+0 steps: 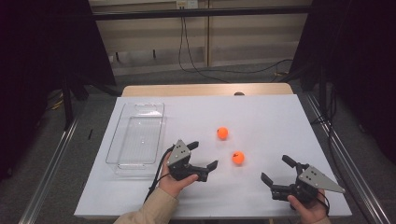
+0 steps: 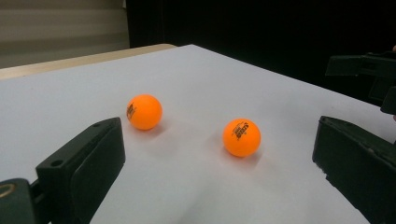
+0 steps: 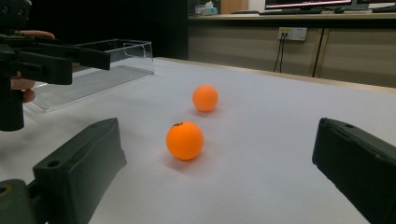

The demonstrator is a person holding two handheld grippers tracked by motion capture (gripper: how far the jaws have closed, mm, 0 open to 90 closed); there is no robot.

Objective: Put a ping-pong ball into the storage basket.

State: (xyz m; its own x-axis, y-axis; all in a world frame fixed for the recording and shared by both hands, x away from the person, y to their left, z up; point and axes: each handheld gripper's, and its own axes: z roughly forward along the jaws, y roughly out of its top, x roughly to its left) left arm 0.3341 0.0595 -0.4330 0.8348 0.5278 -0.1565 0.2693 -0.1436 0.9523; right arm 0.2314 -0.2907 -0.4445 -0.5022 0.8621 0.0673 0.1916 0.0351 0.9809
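Two orange balls on the white tabletop (image 1: 261, 116), apart. Near ball (image 1: 238, 157) just ahead-right of left tool (image 1: 204, 155), jaws spread, empty. Right tool (image 1: 278, 170) likewise agape, farther off. Far ball (image 1: 222, 133) beyond. Tray (image 1: 135, 135) left, empty.

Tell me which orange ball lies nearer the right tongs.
The nearer orange ball, lying closer to the person and the right tongs. The other ball sits farther back, toward the clear tray.

Both hand-held grippers (image 1: 202, 155) (image 1: 276, 169) wide apart
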